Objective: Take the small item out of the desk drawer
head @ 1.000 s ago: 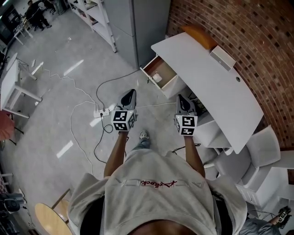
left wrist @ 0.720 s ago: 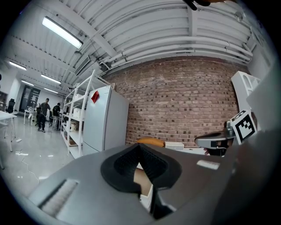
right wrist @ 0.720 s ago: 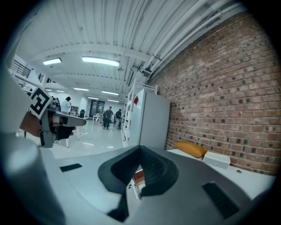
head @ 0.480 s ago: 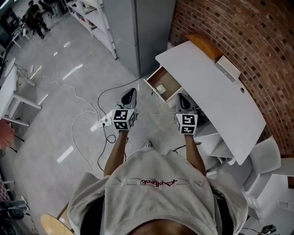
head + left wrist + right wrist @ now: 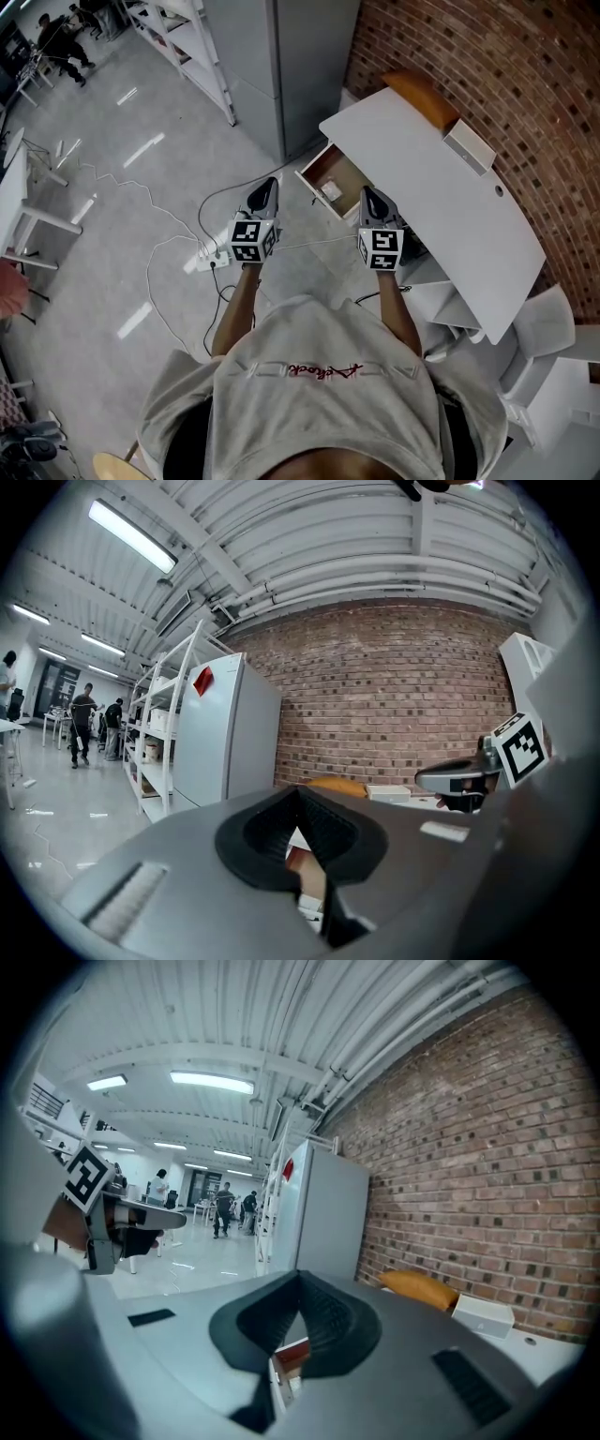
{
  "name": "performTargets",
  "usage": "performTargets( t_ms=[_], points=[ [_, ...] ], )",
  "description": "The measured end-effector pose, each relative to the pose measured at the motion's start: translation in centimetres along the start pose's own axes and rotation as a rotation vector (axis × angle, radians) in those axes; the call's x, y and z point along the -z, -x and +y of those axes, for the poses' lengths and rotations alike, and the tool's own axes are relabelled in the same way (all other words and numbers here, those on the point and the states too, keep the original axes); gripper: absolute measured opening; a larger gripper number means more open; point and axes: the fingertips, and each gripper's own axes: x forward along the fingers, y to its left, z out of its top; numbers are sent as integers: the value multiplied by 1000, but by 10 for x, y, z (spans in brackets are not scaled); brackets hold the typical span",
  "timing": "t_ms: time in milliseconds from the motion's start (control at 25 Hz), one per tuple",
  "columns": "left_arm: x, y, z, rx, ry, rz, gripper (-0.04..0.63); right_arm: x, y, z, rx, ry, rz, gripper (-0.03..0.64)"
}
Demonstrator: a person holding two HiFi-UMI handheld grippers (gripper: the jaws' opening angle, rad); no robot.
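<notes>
The white desk (image 5: 441, 206) stands along the brick wall with its wooden drawer (image 5: 323, 169) pulled open. A small white item (image 5: 331, 191) lies inside the drawer. My left gripper (image 5: 265, 190) hangs over the floor left of the drawer, shut and empty. My right gripper (image 5: 370, 197) is just right of the drawer's front, beside the desk edge, also shut and empty. In the left gripper view the jaws (image 5: 298, 791) meet at the tips, with a bit of the drawer (image 5: 305, 869) showing below them. The right gripper view shows its jaws (image 5: 300, 1277) closed the same way.
A power strip (image 5: 211, 255) with white and black cables lies on the floor to the left. A grey cabinet (image 5: 281, 66) and white shelving (image 5: 183, 33) stand behind. An orange cushion (image 5: 422, 94) and a white box (image 5: 469, 145) rest on the desk. White chairs (image 5: 539, 319) stand at the right.
The person has stepped nearer the desk, so the drawer now sits closer between the two grippers. Both grippers stay shut and side by side.
</notes>
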Motion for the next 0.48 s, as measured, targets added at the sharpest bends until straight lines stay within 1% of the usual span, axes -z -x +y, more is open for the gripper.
performTargets(
  t_ms=[240, 480],
  points=[
    [5, -20, 6, 23, -1, 11, 9, 10, -14, -5, 19, -12, 20, 11],
    [14, -33, 1, 43, 4, 37, 9, 21, -18, -12, 28, -25, 48, 11]
  ],
)
